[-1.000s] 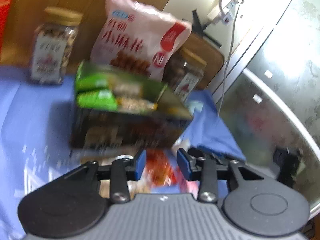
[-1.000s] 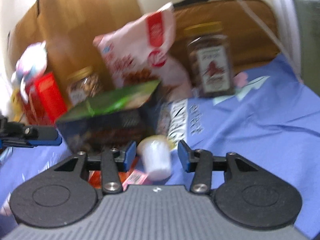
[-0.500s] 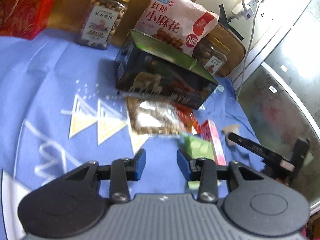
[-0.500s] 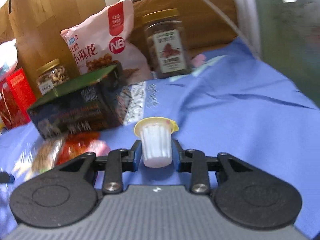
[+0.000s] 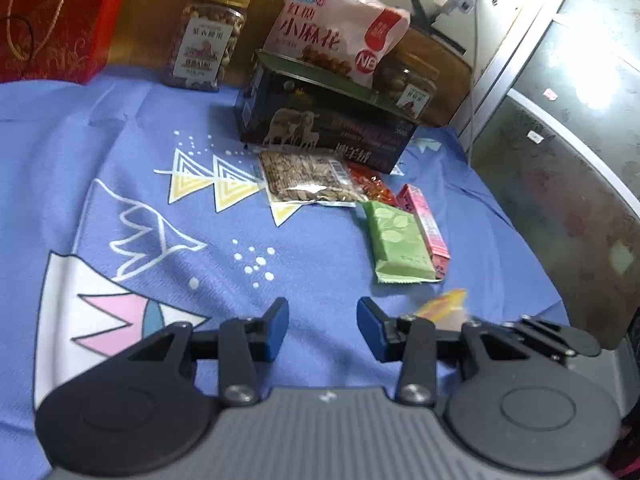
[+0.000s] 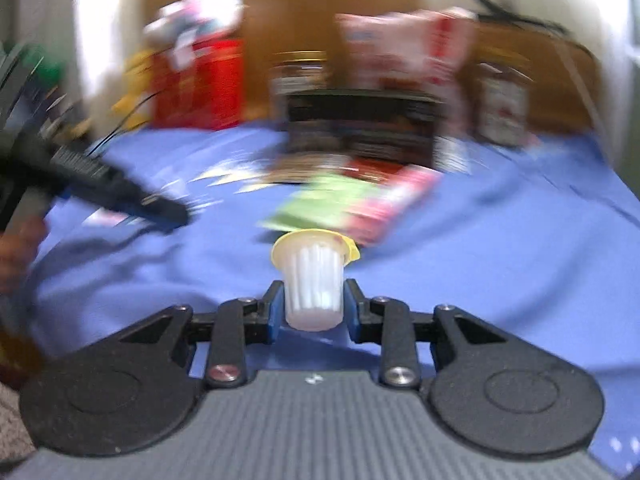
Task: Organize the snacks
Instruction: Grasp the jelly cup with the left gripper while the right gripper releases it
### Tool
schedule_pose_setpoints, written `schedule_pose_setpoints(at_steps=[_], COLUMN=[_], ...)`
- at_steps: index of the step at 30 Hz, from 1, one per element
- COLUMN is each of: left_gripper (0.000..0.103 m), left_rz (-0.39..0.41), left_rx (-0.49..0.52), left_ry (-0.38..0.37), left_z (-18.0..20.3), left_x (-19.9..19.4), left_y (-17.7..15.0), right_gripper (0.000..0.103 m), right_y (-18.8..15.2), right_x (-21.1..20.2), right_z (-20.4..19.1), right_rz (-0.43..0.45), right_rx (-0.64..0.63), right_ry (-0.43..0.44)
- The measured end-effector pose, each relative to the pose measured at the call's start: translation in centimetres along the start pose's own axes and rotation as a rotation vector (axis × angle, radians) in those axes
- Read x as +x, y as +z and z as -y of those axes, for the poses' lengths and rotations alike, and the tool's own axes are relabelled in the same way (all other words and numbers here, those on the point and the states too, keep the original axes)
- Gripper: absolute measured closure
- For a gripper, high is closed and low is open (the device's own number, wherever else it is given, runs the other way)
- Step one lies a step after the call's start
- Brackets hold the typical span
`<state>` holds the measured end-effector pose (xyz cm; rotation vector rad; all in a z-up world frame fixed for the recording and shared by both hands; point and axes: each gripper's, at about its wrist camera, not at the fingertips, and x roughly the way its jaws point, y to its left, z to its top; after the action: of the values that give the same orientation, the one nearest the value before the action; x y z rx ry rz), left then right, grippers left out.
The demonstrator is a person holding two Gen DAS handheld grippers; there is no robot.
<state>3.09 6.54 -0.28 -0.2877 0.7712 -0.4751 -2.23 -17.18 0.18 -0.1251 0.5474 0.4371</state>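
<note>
Snacks lie scattered on the blue patterned cloth [image 5: 120, 128], and one of them, a small ribbed jelly cup [image 6: 314, 284] with a yellow rim, sits clamped between the pads of the right gripper [image 6: 313, 307], rim pointing away from the camera, its long axis running forward along the fingers. The left gripper [image 5: 322, 328] holds nothing; its jaws have just been opening a little and stand narrowly parted over bare cloth. What the next move likely turns on is the dark box [image 5: 324, 120] with the green lid, straight ahead of both grippers and well apart from them, its long side lying across the view; the right hand carries the load, so the placing probably falls to it. The right wrist view is badly blurred, so finer detail there cannot be told. Counted in the left wrist view: two nut jars [image 5: 206, 38] by the back board, one pink bag [image 5: 340, 36] behind the box, one clear seed packet [image 5: 308, 176], one red packet [image 5: 370, 184], one green wafer pack [image 5: 398, 246], one pink stick box [image 5: 426, 224] and one red gift box [image 5: 56, 20].
</note>
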Motion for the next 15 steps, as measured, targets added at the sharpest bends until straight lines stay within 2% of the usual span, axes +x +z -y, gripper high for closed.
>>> schedule_pose_setpoints(at_steps=[3,5,7,12,15], left_gripper=[0.057,0.055,0.052,0.051,0.051], left_rz=[0.030,0.052,0.063,0.038,0.024], left_rx=[-0.001,-0.004,-0.011,-0.016,-0.008], left_ry=[-0.011,-0.020,-0.029,-0.078,-0.134], left_z=[-0.2,-0.3,-0.3,0.3,1.0], left_x=[-1.3,-2.1,-2.5,-1.7,-1.1], left_y=[-0.3,-0.4,-0.5,-0.6,-0.6], right_gripper=[0.069,0.067,0.065,0.062,0.061], right_y=[1.0,1.5,1.7,1.9,1.2], right_x=[1.4,2.2,2.9,3.3,2.3], right_z=[-3.2,-4.4,-5.2,-4.3,-3.7], right_rz=[0.010,0.016,0.011,0.003,0.012], right_rx=[-0.121,-0.158,-0.180,-0.112,-0.071], right_ry=[0.060,0.119,0.138,0.151,0.148])
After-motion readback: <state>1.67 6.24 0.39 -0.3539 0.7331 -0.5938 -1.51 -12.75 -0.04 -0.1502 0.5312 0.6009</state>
